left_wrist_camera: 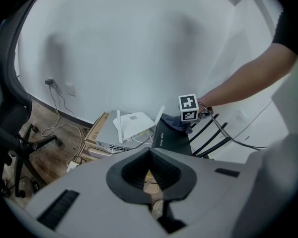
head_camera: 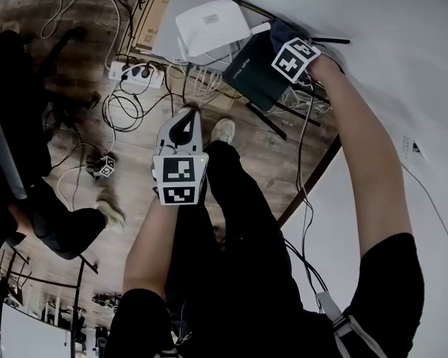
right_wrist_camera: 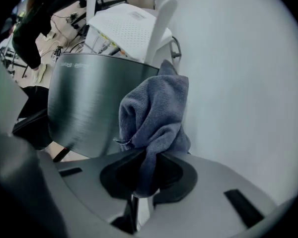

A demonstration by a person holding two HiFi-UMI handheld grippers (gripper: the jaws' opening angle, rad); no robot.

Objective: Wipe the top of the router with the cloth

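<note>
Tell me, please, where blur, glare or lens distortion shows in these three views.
Head view: the fisheye bends the foot of the wall into an arc. Left gripper view: the left gripper fills the bottom, close and soft, while the white router beyond is sharper; the corners are dark. Right gripper view: the cloth is crisp, and the dark router carries a brushed sheen.

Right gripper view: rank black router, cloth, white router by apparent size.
1. black router
2. cloth, which looks bigger because it is nearest the camera
3. white router, farther back and partly hidden, so probably bigger than it looks
</note>
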